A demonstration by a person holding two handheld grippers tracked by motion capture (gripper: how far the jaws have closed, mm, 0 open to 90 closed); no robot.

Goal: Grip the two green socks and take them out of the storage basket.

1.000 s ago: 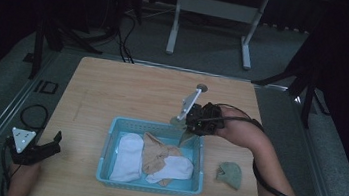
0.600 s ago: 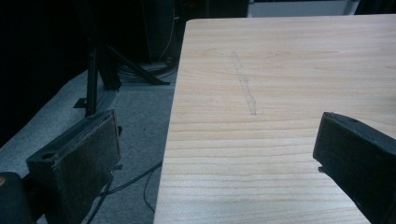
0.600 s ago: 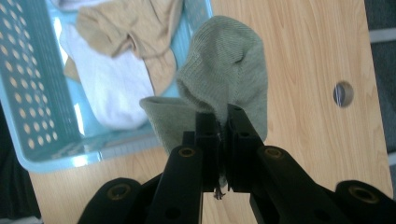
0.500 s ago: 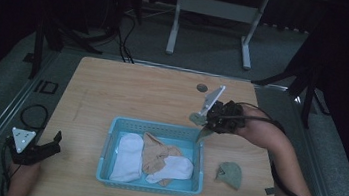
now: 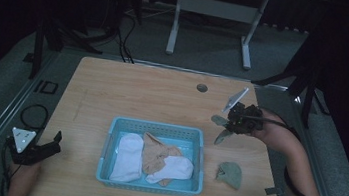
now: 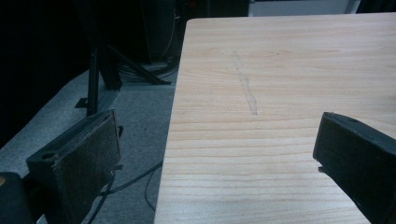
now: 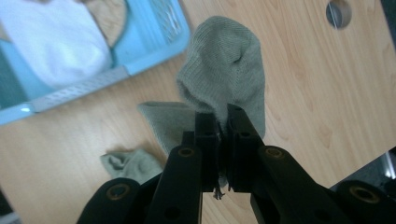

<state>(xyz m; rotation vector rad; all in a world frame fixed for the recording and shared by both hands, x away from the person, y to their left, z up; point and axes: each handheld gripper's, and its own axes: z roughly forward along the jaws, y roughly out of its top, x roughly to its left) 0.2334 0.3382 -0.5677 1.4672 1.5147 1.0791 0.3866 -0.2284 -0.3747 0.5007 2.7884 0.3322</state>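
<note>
Right gripper (image 5: 232, 126) is clamped shut on a grey-green sock (image 7: 224, 70), pads pinching a fold of the fabric near the middle. In the high view the sock (image 5: 222, 130) hangs off the gripper's tip in the air over the table (image 5: 152, 95), just right of the blue basket (image 5: 149, 186), toward the right edge. Long axis in the high view runs roughly near-far with a tilt, one end dangling down toward the near side, a shorter flap sticking out left. In the right gripper view the rounded end points away from the jaws, and a second flat flap spreads to the left below it. No brand, label or writing can be read anywhere. A second grey-green sock (image 5: 230, 174) lies crumpled on the table nearer the person, apart from the held one, to the right of the basket's near corner. Basket holds white socks (image 5: 127, 156) and a tan sock (image 5: 158, 152). Left gripper (image 5: 40, 149) sits at the near left table edge, jaws spread wide with nothing between them, well apart from everything else.
</note>
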